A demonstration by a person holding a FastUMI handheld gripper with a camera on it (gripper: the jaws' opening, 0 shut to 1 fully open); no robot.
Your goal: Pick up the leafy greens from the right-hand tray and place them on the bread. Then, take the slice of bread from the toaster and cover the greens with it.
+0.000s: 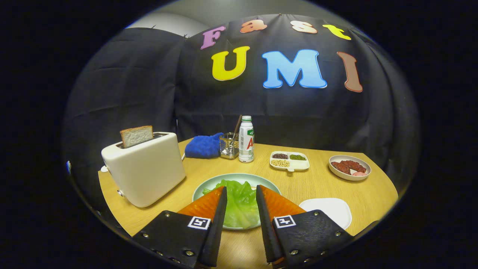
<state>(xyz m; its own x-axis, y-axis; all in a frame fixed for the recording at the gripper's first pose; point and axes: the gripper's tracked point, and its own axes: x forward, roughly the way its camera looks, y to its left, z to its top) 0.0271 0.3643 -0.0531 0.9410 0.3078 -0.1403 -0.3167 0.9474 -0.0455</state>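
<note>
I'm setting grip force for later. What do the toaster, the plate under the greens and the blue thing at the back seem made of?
Toaster: probably plastic, smooth cream shell with a soft sheen. Plate: looks like glazed ceramic or melamine, pale green, glossy rim. Blue cloth: plush fabric, fuzzy and rumpled. The gripper is open above the greens.

Lettuce [241, 201] on plate [209, 183] between open fingers of gripper [241, 192]; toaster [143, 168] left of plate, bread slice [136, 135] upright in its slot; cloth [203, 146], holder [229, 146] and bottle [246, 140] behind; divided dish [289, 161] and bowl [349, 167] right, tray [330, 210] nearer
</note>
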